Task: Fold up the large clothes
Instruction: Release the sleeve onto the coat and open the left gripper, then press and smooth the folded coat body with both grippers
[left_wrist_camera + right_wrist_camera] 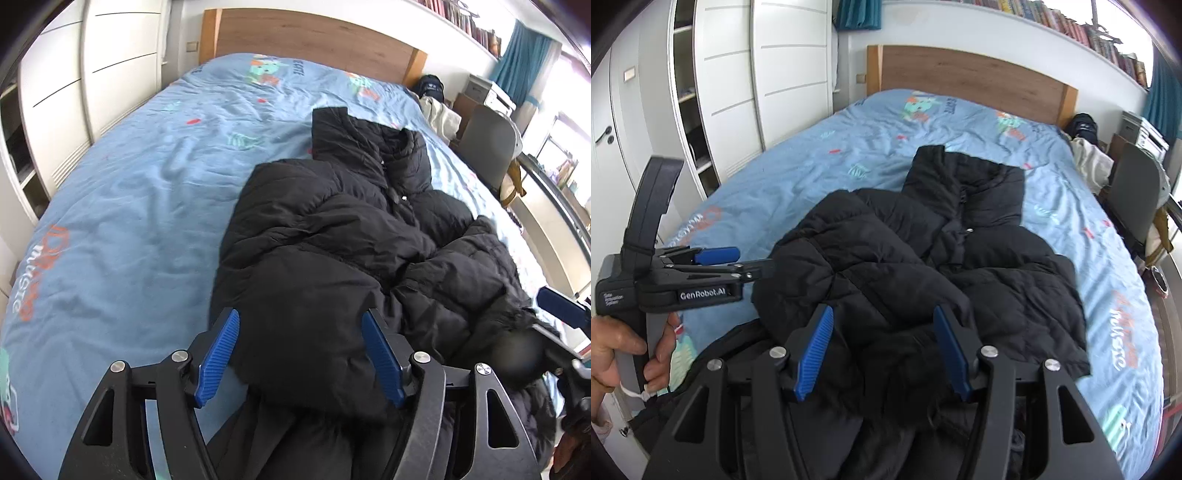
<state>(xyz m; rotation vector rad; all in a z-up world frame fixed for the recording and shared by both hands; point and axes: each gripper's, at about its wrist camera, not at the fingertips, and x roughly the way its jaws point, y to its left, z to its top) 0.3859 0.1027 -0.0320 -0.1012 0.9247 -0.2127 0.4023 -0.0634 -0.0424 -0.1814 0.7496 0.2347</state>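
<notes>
Black quilted puffer jacket [923, 273] lies on bed w/ light-blue printed cover [129, 206], sleeves drawn across the body, collar toward headboard. Left gripper [300, 356] & right gripper [882, 356]: fingers spread, released, hovering over near hem. Partly folded; lengthwise fold(s) apparently left.

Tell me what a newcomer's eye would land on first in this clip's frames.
A bulky black puffer jacket lies rumpled on the near half of the bed, collar toward the wooden headboard, dark against the light blue printed bedspread. Both grippers are open over its near edge: the right gripper above the middle, the left gripper above the jacket's left part.
</notes>
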